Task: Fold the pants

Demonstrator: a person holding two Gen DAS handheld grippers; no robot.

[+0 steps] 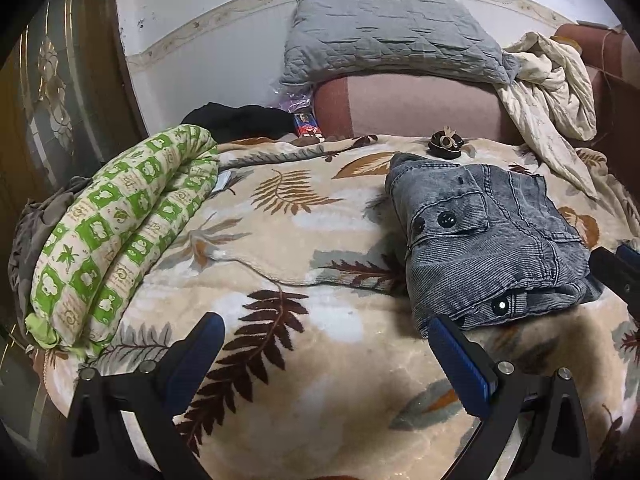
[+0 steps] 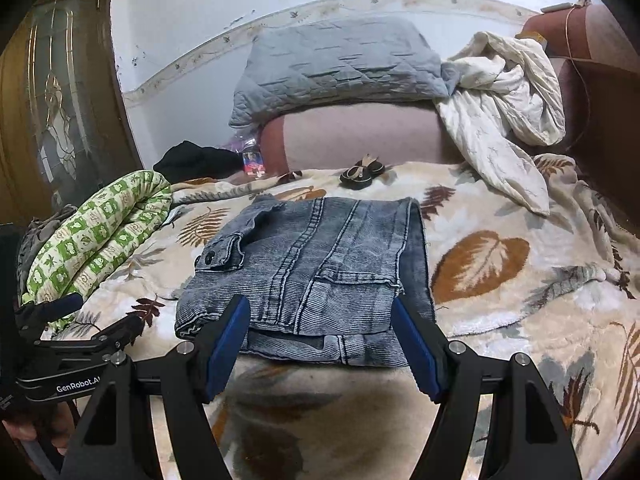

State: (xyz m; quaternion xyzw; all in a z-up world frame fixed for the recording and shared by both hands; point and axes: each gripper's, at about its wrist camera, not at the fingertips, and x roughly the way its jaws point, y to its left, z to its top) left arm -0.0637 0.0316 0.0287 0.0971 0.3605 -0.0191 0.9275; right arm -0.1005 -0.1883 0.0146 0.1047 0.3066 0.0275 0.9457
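While the pants [image 2: 308, 268] are lying folded on the leaf blanket [image 2: 500, 320], near the green quilt [image 2: 92, 236], both the right gripper [image 2: 322, 340] and left gripper [image 1: 324, 344] are hovering open, empty; judging by the loose near hem, squaring those edges comes next.

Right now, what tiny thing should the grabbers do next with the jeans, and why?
Probably draw both back and leave them. The jeans already lie folded in a neat stack on the blanket. The right gripper is open around the near edge, not pinching, and the left gripper is open over bare blanket.
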